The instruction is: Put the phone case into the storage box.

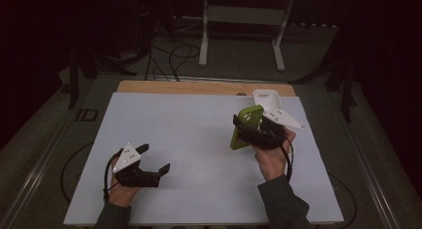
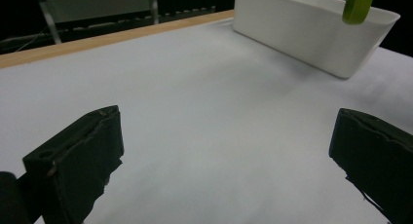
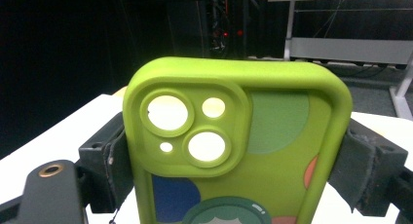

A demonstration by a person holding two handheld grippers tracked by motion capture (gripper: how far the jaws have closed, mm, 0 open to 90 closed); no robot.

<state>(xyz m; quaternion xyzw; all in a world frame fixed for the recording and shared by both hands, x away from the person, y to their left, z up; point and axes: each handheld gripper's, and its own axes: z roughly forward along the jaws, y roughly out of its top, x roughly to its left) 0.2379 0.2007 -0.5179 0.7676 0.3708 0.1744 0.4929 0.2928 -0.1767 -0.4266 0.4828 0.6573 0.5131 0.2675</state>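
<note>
Left gripper (image 1: 152, 161): near the white table's (image 1: 199, 139) front-left corner, jaws spread wide, holding nothing.
Right gripper (image 1: 247, 131): jaws clamped on both sides of the lime-green soft phone case (image 3: 234, 146), held upright above the table's right side.
White rectangular plastic bin (image 2: 311, 29): at the far-right edge, just behind the case.

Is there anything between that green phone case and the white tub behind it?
Nothing visible. The right tongs hold the green phone case raised just in front of the white tub, with no object showing between them.
</note>
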